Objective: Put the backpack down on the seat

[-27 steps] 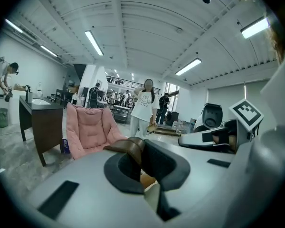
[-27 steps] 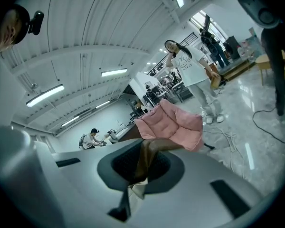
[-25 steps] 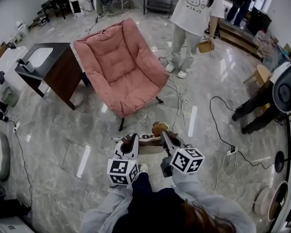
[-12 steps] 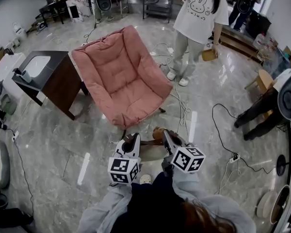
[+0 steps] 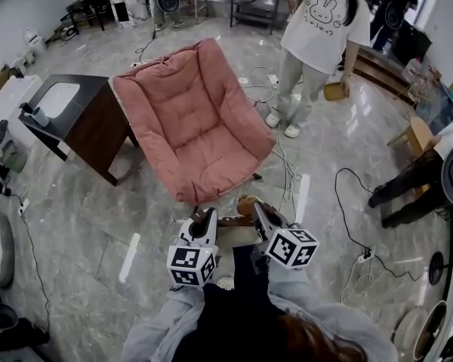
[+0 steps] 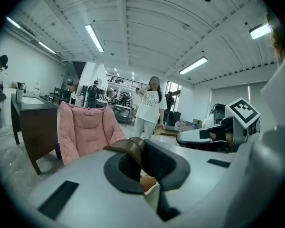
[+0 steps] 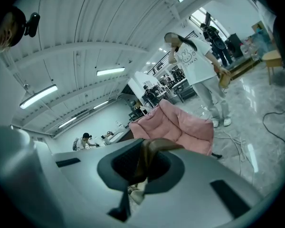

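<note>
One large pink chair (image 5: pixel 177 89) stands straight ahead of both pairs of fingers, its backrest leaning away and its seat (image 5: pixel 211 161) just beyond the fingertips and lower than them. A dark desk (image 5: pixel 90 119) sits off to the outer side of the left fingers, beside the chair. A person (image 5: pixel 317 36) in a white T-shirt stands past the chair, out beyond the right fingers, and loose cables (image 5: pixel 283 164) trail over the floor on that same side.

The backpack (image 5: pixel 245 204) hangs between and under the fingertips. It is clear of the seat and mostly hidden by the grippers in the head view, where only a tan and brown part shows. The left gripper (image 5: pixel 204 221) is fully closed, its fingers (image 6: pixel 168 167) pinching a brown strap (image 6: pixel 128 148) that loops up over the pads. The right gripper (image 5: pixel 258 216) is clamped just as tight on a second brown strap (image 7: pixel 149 156). The two grippers sit side by side, pointing slightly downward at the chair.

This looks like the carrying step: the bag is lifted and brought up to the chair but not yet over the cushion. The next move calls for taking both grippers forward together until the bag hangs above the seat. Both should then lower evenly so the bag settles without tipping, and only after that should the jaws open to free the straps.
</note>
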Demonstrator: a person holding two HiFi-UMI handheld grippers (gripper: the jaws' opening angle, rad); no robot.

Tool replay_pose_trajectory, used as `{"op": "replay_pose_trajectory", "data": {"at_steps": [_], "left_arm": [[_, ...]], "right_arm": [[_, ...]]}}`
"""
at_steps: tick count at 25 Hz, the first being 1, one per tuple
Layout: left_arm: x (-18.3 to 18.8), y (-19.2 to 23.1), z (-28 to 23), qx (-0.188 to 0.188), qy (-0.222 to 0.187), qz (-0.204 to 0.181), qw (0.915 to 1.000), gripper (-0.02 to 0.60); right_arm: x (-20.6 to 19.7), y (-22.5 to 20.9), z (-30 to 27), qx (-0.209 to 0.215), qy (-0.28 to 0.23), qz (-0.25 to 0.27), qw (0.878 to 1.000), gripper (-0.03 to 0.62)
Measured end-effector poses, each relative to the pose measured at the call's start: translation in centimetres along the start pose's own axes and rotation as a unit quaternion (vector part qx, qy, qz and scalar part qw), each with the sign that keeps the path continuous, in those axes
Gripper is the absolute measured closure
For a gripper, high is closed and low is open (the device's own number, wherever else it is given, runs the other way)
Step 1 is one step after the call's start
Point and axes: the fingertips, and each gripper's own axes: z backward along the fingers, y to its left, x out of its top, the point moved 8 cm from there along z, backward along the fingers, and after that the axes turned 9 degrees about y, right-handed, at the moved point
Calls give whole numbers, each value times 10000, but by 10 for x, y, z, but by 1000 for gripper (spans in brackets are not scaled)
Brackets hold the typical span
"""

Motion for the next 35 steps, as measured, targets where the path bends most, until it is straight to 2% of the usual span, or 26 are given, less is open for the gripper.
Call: {"op": "replay_pose_trajectory", "data": {"at_steps": [7, 18, 24, 28, 35], "left_arm": [[28, 18, -60, 203, -19, -64, 9998, 566], [72, 43, -148, 519, -52, 318, 9981, 566], [96, 53, -185, 621, -133, 222, 9977, 566], [104, 62, -203, 750, -143, 192, 9969, 566], [95, 73, -218, 1031, 61, 356, 9940, 566]], "right_arm": [[50, -30, -48, 64, 130, 95, 9998, 583], [133, -72, -118, 367, 386, 179, 9984, 582], [169, -87, -145, 512, 366, 296, 9976, 583], [184, -95, -166, 611, 474, 315, 9965, 582], [186, -108, -193, 756, 857, 290, 9930, 583]]}}
